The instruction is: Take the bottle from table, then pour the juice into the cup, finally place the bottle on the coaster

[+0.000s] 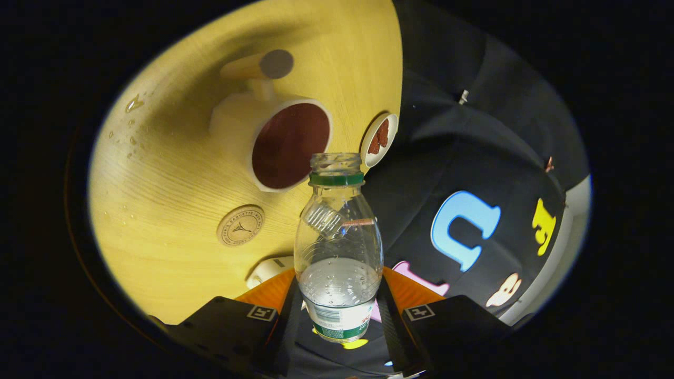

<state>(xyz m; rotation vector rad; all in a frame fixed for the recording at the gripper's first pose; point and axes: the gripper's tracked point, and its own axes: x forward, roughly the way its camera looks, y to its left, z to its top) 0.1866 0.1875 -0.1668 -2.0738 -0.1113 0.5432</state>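
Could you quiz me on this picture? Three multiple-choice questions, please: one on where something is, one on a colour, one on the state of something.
1. Where is the round coaster?
A. On the table, beside the cup
B. Under the bottle
C. Inside the cup

2. What colour is the ring around the bottle's neck?
A. Red
B. Green
C. Blue

3. What is the tool doing?
A. Hanging open above the cup
B. Closed on the bottle
C. Closed on the small dish

Answers:
1. A: the coaster lies flat on the wooden table, apart from the cup and ahead of the fingers.
2. B: a green band circles the bottle just below its open mouth.
3. B: both fingers press the bottle's sides, and it sits tilted between them, partly filled with clear liquid.
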